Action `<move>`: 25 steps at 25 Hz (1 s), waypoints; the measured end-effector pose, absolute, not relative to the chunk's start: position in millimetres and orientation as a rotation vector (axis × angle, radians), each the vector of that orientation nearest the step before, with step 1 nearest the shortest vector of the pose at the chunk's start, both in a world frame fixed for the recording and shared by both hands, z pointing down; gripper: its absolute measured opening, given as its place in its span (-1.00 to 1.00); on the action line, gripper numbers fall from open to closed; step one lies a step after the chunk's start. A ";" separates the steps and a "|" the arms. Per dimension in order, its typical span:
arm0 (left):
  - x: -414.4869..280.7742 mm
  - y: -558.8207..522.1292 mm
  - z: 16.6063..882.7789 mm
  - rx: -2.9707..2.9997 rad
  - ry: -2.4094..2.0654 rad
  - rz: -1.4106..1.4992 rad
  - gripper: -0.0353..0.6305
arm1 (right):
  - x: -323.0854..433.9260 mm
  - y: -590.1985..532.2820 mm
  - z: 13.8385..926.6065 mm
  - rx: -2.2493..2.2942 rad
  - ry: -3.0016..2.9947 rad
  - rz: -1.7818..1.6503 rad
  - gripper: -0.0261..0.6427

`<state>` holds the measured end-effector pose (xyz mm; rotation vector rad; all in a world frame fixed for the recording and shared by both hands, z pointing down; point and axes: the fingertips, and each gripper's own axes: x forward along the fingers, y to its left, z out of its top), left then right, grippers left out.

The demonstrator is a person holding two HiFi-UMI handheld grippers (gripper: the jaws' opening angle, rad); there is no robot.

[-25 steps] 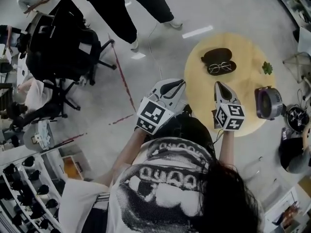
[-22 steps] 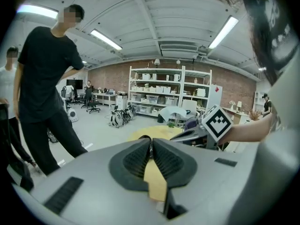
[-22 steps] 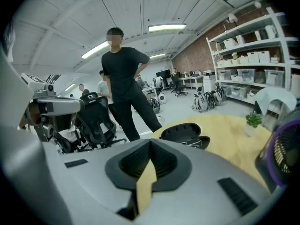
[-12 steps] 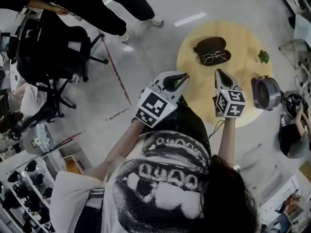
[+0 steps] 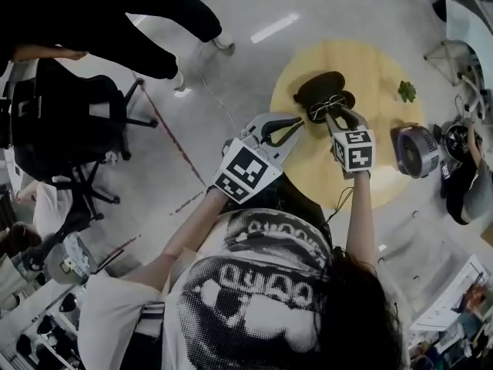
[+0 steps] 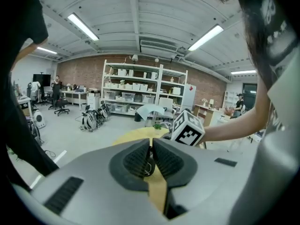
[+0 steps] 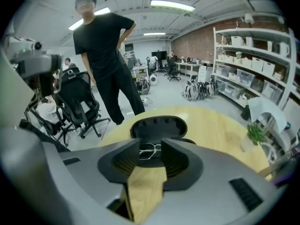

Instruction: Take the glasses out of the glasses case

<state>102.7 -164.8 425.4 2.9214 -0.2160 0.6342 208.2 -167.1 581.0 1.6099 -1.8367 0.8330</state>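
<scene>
From where I stand the workshop floor takes up most of the scene. A person in black (image 5: 115, 14) stands by a dark office chair (image 5: 62, 122), well away from the work. Nearer is the round wooden table (image 5: 381, 68), with a small fan (image 5: 416, 151) at its edge and a little green plant (image 5: 406, 91) further back.

The glasses case (image 5: 320, 87) lies open on the table, lid flipped away from the person with the grippers. The glasses (image 7: 150, 150) are not yet out and rest in its lower half.

The left gripper (image 5: 286, 123) hangs over the near edge of the table, short of the case. Its jaws are drawn together to a thin slit and grip nothing.

The right gripper (image 5: 340, 116) points steeply down at the case. Its jaws are opening and the wire frame shows right in the gap between them. I can't quite tell whether the tips have reached the frame, but the pads aren't pressing on it.

The trouble I'd watch for is that thin frame. If the jaws close on a lens or across a folded arm instead of the bridge, the metal could bend or slip out as it is lifted. Nothing pins the case down, so a snagged arm might drag the whole case up or slide it across the wood. If the gripper goes too deep, the lower jaw could catch the rim of the case and tip it.
</scene>
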 end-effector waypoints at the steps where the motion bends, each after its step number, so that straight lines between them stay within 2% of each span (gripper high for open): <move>1: 104.7 -170.2 425.6 2.928 -0.191 0.637 -0.82 | 209.6 -174.0 589.2 1.583 -1.814 0.838 -0.49; 9: 121.1 -210.9 440.0 2.926 -0.005 0.687 -0.82 | 213.4 -175.5 643.5 1.385 -1.595 0.947 -0.35; 18: 142.8 -248.3 450.9 2.912 0.111 0.693 -0.82 | 211.0 -177.8 659.5 1.351 -1.501 0.967 -0.34; 25: 169.1 -247.1 459.0 2.907 0.249 0.706 -0.82 | 213.7 -180.7 655.6 1.377 -1.517 0.980 -0.44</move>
